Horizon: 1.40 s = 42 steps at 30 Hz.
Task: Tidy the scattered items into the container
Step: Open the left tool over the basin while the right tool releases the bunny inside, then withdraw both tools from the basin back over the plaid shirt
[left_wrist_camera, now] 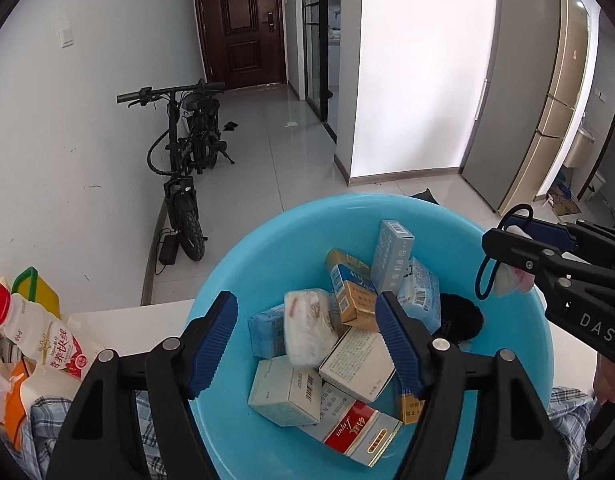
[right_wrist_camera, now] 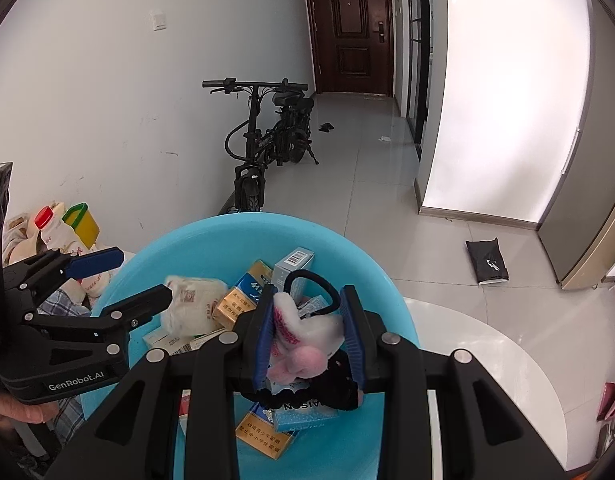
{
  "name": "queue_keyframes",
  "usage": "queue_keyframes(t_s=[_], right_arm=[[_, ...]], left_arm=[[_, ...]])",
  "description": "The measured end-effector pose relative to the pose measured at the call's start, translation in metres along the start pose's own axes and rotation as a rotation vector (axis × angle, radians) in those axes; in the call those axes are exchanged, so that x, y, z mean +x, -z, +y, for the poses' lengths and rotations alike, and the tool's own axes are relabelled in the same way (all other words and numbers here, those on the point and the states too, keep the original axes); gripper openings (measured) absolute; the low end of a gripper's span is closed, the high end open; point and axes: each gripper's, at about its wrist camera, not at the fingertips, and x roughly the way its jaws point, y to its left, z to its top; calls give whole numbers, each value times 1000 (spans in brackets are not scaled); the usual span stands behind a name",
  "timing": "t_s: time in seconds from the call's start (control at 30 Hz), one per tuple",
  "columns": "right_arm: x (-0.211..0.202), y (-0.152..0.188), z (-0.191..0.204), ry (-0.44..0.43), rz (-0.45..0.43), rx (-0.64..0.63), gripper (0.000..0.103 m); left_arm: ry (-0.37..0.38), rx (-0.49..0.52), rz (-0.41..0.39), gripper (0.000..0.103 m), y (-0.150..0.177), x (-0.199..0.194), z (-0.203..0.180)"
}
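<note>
Jaws, left: spread wide, holding nothing; left gripper (left_wrist_camera: 307, 344) hangs over the near-left part of the basin (left_wrist_camera: 243, 256), fingers pointing forward and down at the pile

Tissue pack (left_wrist_camera: 309, 332): soft white packet, blurred, lying loose between the left jaws in that view and apart from both pads; judged already in the basin, on top of the boxes

Boxes (left_wrist_camera: 285, 396): a heap of small cartons, blue, gold and white, filling the basin floor; one tall grey-blue carton stands on end at the far side

Basin: light blue, round, on a white table (right_wrist_camera: 487, 344); it is the container, and sits directly below both grippers

Jaws, right: clenched on the hair tie; right gripper (right_wrist_camera: 309, 332) is over the basin's right half, inside the rim line as seen from its own camera

Hair tie (right_wrist_camera: 303, 340): white-and-pink plush piece pinched between the pads, with a black elastic loop rising forward past the fingertips; its length runs along the fingers

Deciding relation: the hair tie is straight above the pile, with the basin under it; the right hand is the nearer and the only loaded one, so opening should let it fall in

Off-basin, left: milk bottle (left_wrist_camera: 39, 340) and yellow jug (left_wrist_camera: 37, 290), on the table's left edge, nearer the left gripper
</note>
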Motion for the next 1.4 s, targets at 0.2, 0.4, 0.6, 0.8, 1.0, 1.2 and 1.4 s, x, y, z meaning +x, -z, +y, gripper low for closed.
queue_keyframes(t_s=[0.2,0.4,0.6,0.8,1.0,1.2,1.4], right_arm=[[1,-1,-1,6,3,4,30],[7,-2,3,22,2,-14,30],[14,-2,6,11,18,-14,33],[6,1,5,-9,4,15,59],[-8,4,9,-6,0,2,59],[-21,6,15,-3,-8,-8,59],[-37,8,22,-20,-22,-24,59]], left_arm=[[-4,10,2,73,2,-8,-1],[-17,50,5,73,6,-7,-3],[-6,61,3,73,10,-13,-6],[6,61,-7,73,12,-25,-4],[-1,60,-16,73,14,-38,-3],[-1,53,-37,73,14,-56,0],[-10,76,-56,74,17,-79,-1]])
